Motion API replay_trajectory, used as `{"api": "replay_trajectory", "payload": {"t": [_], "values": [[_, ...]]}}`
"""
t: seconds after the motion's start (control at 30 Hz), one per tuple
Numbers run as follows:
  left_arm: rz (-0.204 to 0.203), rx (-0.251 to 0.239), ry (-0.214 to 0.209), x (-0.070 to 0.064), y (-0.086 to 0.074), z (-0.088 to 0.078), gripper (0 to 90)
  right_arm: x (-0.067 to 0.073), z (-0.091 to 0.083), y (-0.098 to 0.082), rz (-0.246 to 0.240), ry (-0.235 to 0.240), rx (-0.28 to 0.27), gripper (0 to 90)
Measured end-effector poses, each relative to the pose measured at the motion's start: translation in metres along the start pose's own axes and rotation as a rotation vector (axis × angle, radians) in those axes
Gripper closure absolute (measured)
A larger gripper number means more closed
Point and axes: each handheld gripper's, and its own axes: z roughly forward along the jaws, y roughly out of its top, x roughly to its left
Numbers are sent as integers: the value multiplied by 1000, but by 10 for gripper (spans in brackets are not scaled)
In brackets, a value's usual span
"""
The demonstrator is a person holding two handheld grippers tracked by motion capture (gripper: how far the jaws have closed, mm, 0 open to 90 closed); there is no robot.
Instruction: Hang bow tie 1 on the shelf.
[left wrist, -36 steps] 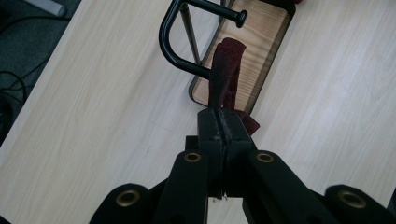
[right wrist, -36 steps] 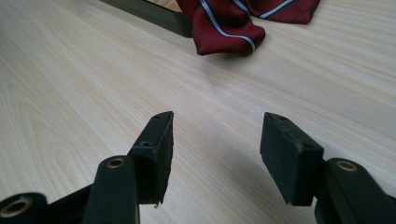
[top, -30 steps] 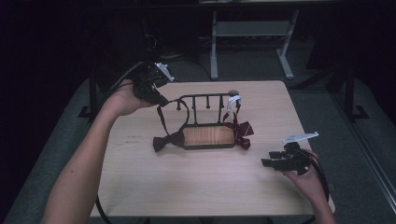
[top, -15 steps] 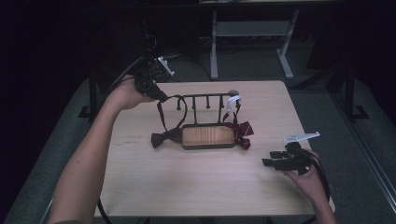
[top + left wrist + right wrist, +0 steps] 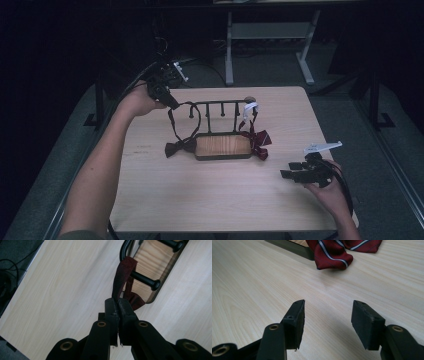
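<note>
Dark maroon strap [image 5: 124, 275] of the bow tie [image 5: 176, 148] sits pinched in the closed left tongs [image 5: 117, 305] just off the rack [image 5: 220, 106], needing hooking onto a peg next, while the right tongs [image 5: 327, 315] gape empty.

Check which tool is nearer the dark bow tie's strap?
Left. The left tool is shut on the dark bow tie's strap, holding it up beside the rack. The right tool rests open on the table, off to the rack's other side.
</note>
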Motion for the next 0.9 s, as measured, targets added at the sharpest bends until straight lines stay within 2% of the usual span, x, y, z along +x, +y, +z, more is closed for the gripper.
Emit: {"api": "replay_trajectory", "payload": {"t": [0.23, 0.5, 0.9], "values": [[1, 14, 5, 0, 1, 3, 870, 1, 0, 0, 5, 2, 0, 441], [8, 25, 27, -3, -2, 1, 777, 1, -1, 0, 4, 3, -6, 441], [-11, -25, 3, -9, -22, -4, 727, 3, 1, 1, 3, 1, -3, 440]]}}
